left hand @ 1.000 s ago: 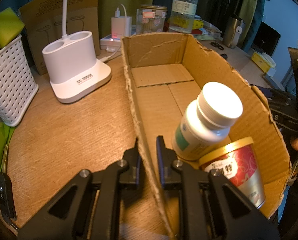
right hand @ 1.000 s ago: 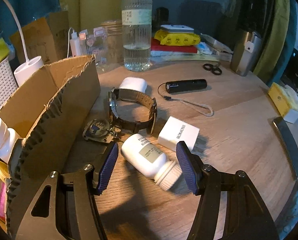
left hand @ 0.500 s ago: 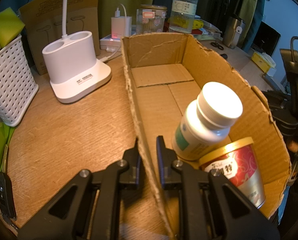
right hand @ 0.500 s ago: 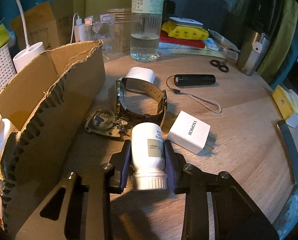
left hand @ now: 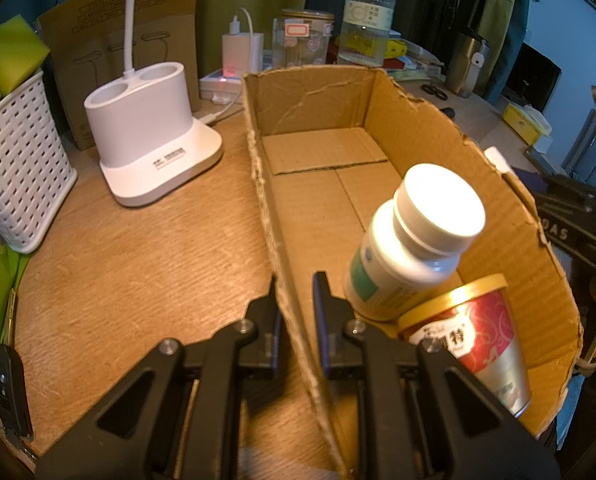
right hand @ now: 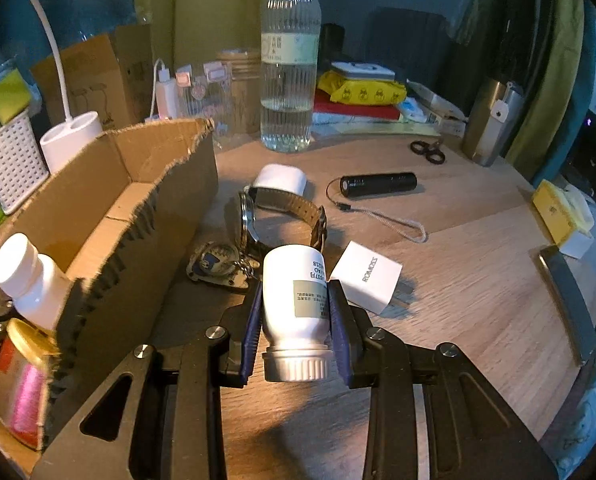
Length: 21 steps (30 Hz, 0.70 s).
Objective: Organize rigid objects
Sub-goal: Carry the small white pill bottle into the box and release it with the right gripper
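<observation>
right claw (right hand: 296, 316) clamped on a white pill bottle (right hand: 294, 292), green-grey label, ribbed cap toward camera

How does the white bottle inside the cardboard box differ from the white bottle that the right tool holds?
The boxed bottle leans on a red-labelled cup with its cap up; the held bottle is pinched between the pads of the right tool, cap toward the camera. The boxed bottle sits inside the cardboard box; the held bottle is outside it. Both are white with ribbed caps.
</observation>
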Motion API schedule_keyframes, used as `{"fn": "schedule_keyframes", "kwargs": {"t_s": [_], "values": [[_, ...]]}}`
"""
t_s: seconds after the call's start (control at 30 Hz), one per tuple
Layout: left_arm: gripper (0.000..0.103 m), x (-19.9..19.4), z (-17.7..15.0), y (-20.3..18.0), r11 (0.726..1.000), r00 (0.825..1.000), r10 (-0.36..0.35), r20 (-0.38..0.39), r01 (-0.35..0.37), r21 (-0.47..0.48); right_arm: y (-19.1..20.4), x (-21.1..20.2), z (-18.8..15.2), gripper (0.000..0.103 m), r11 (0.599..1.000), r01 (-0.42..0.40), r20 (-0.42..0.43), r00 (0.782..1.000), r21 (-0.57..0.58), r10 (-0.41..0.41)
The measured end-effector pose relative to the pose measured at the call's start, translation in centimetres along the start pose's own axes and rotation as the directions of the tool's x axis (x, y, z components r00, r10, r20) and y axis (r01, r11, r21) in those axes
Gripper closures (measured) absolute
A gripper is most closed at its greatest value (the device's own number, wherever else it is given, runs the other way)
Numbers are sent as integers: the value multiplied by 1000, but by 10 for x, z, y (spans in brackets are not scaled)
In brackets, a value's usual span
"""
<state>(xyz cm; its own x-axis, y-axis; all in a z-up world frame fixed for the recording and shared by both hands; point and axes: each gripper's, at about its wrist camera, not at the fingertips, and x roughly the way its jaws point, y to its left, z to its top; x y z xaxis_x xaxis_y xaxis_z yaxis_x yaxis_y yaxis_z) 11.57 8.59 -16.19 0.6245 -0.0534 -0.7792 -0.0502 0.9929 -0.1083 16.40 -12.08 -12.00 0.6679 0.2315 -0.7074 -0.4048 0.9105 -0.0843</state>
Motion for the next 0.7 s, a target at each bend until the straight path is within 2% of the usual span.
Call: {"fn": "schedule_keyframes", "kwargs": {"t_s": [0.7], "values": [[88,0,0,0,1000,1000,-1,4,1,3,28,-60,17,70,998,-41,132,990,-49,47]]}}
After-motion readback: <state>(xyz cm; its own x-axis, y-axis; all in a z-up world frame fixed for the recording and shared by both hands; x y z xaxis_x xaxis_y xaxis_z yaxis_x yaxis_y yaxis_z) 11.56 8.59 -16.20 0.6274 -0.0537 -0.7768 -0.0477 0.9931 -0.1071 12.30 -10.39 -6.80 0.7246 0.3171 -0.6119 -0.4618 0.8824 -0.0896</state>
